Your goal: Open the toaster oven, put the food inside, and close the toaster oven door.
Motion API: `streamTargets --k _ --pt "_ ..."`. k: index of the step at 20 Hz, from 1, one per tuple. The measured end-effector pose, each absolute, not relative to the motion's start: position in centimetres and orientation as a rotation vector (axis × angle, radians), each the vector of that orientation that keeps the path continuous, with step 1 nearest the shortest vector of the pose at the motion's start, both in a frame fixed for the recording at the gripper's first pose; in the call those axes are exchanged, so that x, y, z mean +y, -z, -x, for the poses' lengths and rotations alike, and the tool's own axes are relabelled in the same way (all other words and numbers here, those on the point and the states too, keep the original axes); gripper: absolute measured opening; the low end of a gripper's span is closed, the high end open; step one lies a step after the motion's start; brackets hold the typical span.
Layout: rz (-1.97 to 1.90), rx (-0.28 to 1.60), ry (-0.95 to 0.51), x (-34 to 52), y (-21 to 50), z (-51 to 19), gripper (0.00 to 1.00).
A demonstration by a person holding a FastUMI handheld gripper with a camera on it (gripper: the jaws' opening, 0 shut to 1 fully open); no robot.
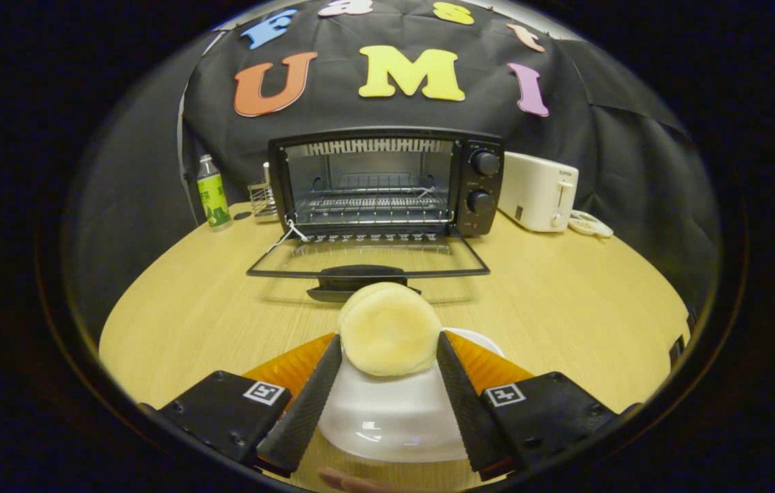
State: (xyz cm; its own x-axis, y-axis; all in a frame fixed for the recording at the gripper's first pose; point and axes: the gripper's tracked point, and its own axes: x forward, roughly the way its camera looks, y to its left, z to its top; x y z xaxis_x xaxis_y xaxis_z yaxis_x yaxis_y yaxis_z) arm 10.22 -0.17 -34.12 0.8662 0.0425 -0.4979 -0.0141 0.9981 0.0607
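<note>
From the gripper view, the tool [387,356] has a round, pale bun [387,337] pinched between its two fingers [312,404], one pressing on each flank, so it is holding the food. The bun hangs just above a white plate [387,424] that sits on the table [565,301] right under the fingers; whether the bun's underside touches the plate I cannot tell. Beyond the bun the oven [387,181] stands near the back of the table with its door [367,263] already swung down flat, handle toward the tool, and the wire rack [370,203] inside looks bare. To the oven's left stand a green bottle [212,192] and a small wire holder [262,198]; to its right is a white toaster [539,192] with a small dish [590,224] beside it. The bun looks soft and very light, the sort of thing that dents under a hard squeeze, with a dry, matte skin that ought not to slip. I'd say the hold across its widest part, on opposite sides, is the right one, with only gentle pressure. Carrying it over the lowered door and onto the rack should call for a level approach, since a soft bun could roll or sag if tipped.
</note>
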Motion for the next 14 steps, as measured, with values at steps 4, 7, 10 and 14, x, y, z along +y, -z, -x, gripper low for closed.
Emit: streamTargets --k 4,7,10,14 --pt "-0.128 0.453 -0.078 0.1 31.7 -10.7 0.58" --pt "-0.145 0.446 -0.088 0.0 30.6 -11.5 0.29" --pt "-0.114 0.505 -0.020 -2.1 32.4 -12.0 0.36" --pt "-0.047 0.528 -0.006 -2.6 33.8 -13.2 0.81"
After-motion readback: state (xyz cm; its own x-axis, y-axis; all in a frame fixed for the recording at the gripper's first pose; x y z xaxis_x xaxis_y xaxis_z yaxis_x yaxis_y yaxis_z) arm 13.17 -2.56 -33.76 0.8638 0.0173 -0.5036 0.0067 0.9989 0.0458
